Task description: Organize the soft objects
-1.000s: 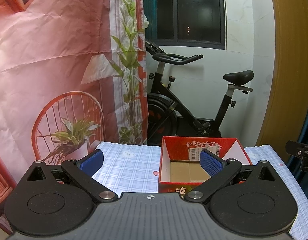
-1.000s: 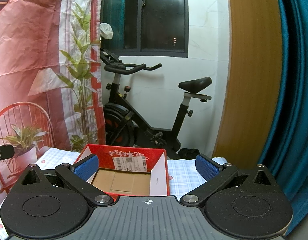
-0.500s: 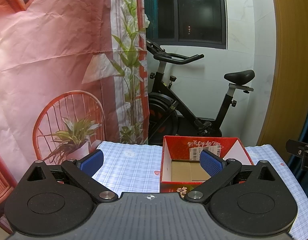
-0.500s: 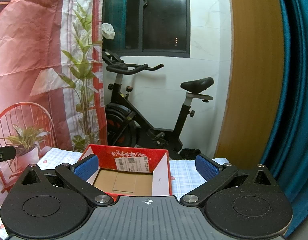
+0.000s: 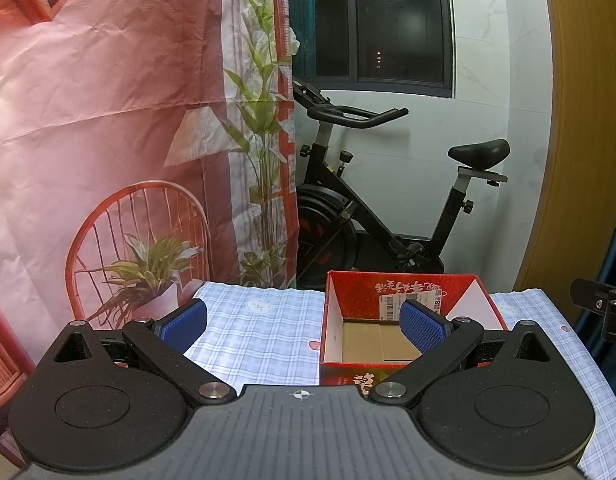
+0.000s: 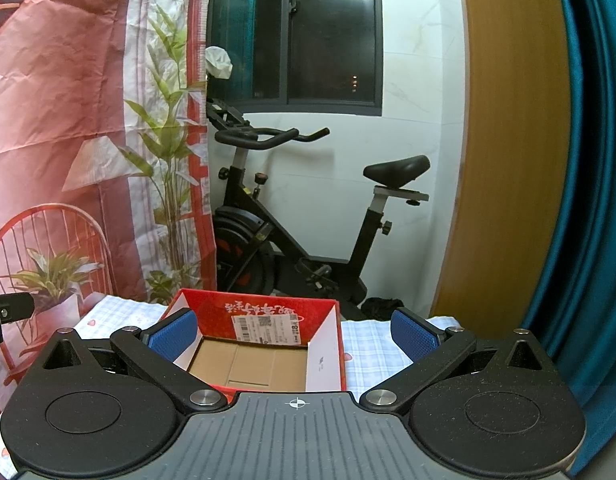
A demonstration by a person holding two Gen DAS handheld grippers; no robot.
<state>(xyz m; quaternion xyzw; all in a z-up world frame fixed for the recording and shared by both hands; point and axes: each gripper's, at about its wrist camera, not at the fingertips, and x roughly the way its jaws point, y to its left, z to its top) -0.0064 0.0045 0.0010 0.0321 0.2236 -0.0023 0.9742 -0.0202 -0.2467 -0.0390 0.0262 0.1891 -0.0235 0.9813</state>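
Observation:
An open red cardboard box (image 5: 392, 294) with a brown bottom and a white shipping label stands on the checked tablecloth (image 5: 263, 332); nothing lies inside it. No soft object shows in either view. My left gripper (image 5: 303, 326) hovers open above the cloth, its right blue pad in front of the box's inside. In the right wrist view the same box (image 6: 267, 312) sits ahead and slightly left, with my right gripper (image 6: 295, 334) open and empty, its left pad over the box's left wall.
A black exercise bike (image 5: 372, 208) stands behind the table against a white wall. A pink printed backdrop (image 5: 107, 120) hangs at the left. A wooden panel (image 6: 508, 140) and teal curtain (image 6: 588, 200) stand at the right. The other gripper's tip (image 5: 600, 308) shows at the right edge.
Both views have shifted very slightly, with the box a touch lower in the right wrist view. Both grippers stay open and empty.

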